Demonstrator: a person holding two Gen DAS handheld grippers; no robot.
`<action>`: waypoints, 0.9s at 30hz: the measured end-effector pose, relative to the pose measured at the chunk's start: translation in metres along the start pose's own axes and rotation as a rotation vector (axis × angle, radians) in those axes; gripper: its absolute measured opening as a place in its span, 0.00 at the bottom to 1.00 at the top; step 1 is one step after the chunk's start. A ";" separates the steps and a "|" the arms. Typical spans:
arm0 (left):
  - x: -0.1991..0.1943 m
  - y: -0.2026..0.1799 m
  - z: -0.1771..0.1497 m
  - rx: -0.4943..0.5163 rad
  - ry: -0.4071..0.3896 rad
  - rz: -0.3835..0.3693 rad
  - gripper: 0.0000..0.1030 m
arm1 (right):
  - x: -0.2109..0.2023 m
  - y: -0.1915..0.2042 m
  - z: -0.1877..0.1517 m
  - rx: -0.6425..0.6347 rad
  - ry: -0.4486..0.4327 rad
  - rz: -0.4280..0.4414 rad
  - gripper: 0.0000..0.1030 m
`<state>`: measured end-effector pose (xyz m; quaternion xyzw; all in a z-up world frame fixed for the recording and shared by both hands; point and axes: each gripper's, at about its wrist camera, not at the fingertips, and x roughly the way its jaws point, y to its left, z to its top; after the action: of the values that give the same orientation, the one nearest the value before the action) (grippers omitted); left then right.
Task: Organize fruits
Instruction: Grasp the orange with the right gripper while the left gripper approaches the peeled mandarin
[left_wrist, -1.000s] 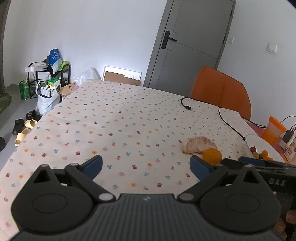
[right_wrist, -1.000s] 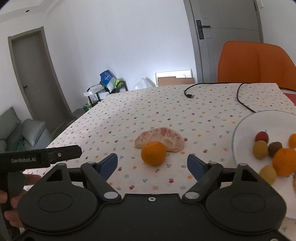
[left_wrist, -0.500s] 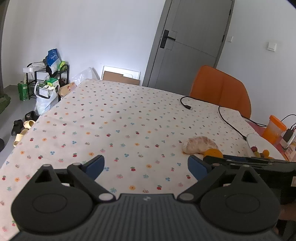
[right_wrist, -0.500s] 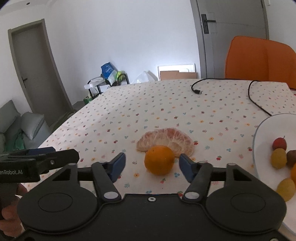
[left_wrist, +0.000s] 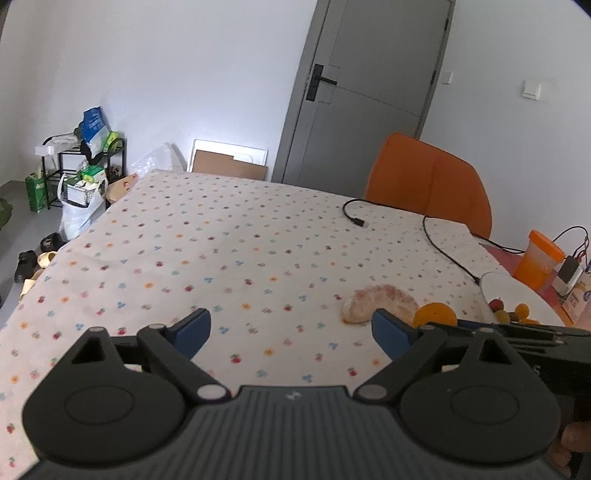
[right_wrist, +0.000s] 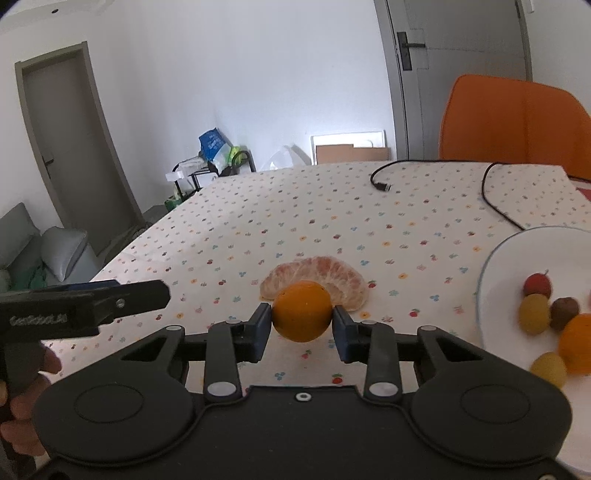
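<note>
The right gripper (right_wrist: 302, 326), its jaws just closing, pinches the orange (right_wrist: 302, 310) near the peeled citrus half (right_wrist: 321, 273), left of the white plate (right_wrist: 517, 258), while the left gripper (left_wrist: 291, 325) hangs wide open and empty.

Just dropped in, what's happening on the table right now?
A person is sorting fruit with a handheld gripper in each hand. The right gripper has just been closing its jaws around a whole orange on the tablecloth, and its pads now touch both sides of it. A peeled citrus piece lies just behind the orange. The white plate to the right already holds several small fruits and another orange. The left gripper hangs open over the cloth with nothing between its fingers.
</note>
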<state>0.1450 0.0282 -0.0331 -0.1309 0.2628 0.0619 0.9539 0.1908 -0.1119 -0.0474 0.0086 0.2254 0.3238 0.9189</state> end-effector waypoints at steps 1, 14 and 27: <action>0.001 -0.004 0.001 0.007 -0.002 -0.004 0.90 | -0.004 -0.002 0.000 0.002 -0.007 0.000 0.33; 0.020 -0.042 0.003 0.052 0.015 -0.033 0.91 | -0.039 -0.031 0.002 0.045 -0.074 -0.034 0.33; 0.042 -0.071 -0.003 0.042 0.061 -0.052 0.95 | -0.063 -0.057 -0.001 0.066 -0.095 -0.067 0.33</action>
<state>0.1925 -0.0387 -0.0423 -0.1197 0.2895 0.0273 0.9493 0.1812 -0.1948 -0.0320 0.0467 0.1923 0.2844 0.9381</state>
